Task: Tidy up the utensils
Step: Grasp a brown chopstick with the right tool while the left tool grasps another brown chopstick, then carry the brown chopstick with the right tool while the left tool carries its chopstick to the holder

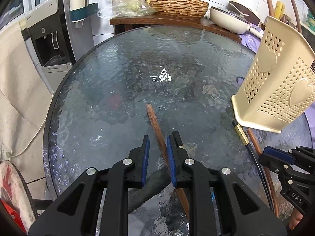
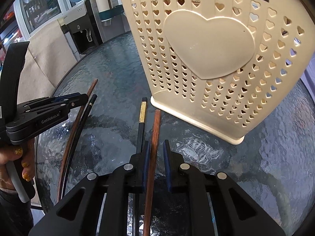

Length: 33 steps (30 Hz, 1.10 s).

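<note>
On the round glass table (image 1: 122,63) a brown chopstick (image 1: 155,122) runs between the fingers of my left gripper (image 1: 160,135). It leans on the right pad, with a clear gap to the left pad: open. Right gripper (image 2: 156,142) straddles another brown chopstick (image 2: 155,125), which lies along its left pad with a gap to the right pad. A black chopstick with a gold band (image 2: 142,110) lies just left of that one. A second black chopstick (image 2: 91,102) lies by the left gripper (image 2: 82,97). The cream utensil holder with heart holes (image 2: 206,59) stands just beyond the right gripper.
A person's hand (image 2: 17,157) holds the left gripper's handle. A water dispenser (image 1: 49,45) stands past the table's left edge. Behind the table a wooden counter carries a woven basket (image 1: 177,5) and a cream pan (image 1: 228,17). The holder (image 1: 275,74) stands at the table's right.
</note>
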Each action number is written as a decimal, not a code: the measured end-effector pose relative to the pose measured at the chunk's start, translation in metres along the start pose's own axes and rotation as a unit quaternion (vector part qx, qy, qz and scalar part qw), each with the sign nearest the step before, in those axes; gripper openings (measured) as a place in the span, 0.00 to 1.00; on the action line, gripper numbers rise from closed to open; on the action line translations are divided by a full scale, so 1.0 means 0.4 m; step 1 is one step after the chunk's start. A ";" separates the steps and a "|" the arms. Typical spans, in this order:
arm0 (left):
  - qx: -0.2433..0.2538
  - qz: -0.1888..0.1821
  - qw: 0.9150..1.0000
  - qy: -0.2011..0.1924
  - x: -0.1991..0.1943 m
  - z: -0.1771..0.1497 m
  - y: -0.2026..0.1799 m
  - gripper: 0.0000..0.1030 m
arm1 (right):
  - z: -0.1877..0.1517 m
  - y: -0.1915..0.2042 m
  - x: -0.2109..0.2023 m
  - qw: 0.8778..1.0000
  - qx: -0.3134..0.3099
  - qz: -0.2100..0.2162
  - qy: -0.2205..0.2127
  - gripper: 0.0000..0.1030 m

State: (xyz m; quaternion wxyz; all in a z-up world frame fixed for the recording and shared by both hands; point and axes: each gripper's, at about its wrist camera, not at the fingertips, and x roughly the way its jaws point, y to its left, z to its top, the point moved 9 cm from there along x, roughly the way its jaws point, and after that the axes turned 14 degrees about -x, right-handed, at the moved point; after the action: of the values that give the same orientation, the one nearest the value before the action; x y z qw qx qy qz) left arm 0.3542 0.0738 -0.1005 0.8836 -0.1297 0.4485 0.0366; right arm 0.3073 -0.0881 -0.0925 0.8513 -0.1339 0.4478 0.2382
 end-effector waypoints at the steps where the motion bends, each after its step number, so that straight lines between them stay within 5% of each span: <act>1: -0.002 0.002 1.000 0.002 0.004 0.001 0.002 0.18 | 0.000 0.000 0.000 1.000 0.000 -0.001 0.001 0.13; 15: 0.034 0.022 0.999 0.013 0.030 0.012 -0.043 0.18 | 0.020 0.012 0.019 0.999 -0.010 -0.022 0.024 0.13; 22: 0.033 0.019 0.999 0.012 0.032 0.013 -0.048 0.08 | 0.033 0.032 0.031 0.999 -0.024 -0.028 0.038 0.07; 33: 0.032 0.019 0.999 -0.010 -0.003 0.011 -0.054 0.07 | 0.031 0.020 0.013 1.000 -0.010 0.010 -0.003 0.06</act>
State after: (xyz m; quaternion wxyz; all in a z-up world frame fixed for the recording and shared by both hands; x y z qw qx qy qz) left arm 0.3607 0.0541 -0.0928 0.8909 -0.0924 0.4428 0.0402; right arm 0.3142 -0.0742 -0.0899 0.8486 -0.1375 0.4445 0.2517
